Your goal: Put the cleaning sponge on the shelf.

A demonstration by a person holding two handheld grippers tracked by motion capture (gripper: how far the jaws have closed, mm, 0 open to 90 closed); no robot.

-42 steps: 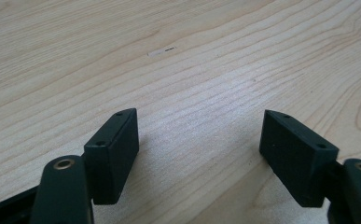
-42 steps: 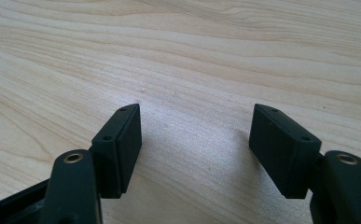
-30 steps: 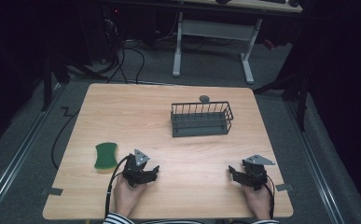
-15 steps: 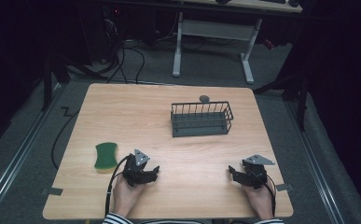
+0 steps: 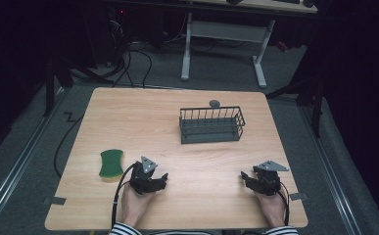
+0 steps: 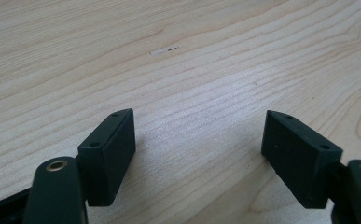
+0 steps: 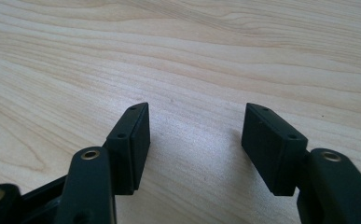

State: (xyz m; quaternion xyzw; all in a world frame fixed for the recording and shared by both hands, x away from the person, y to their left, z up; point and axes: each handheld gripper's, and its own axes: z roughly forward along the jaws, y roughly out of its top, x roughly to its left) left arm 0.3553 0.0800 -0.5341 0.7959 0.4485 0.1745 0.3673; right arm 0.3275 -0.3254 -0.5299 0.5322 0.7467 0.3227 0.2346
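Nothing begun; left gripper (image 5: 163, 177) and right gripper (image 5: 244, 175) rest on table (image 5: 143, 117), jaws spread, empty; sponge (image 5: 111, 164) (nearest left) untouched; rack (image 5: 211, 125) empty.

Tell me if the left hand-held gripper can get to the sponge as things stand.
Probably yes. The left hand-held gripper is open and empty, the sponge lies just to its left, and bare table separates them.

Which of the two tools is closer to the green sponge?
The left tool. It rests on the table just right of the green sponge, while the right tool sits far across the table near the right edge.
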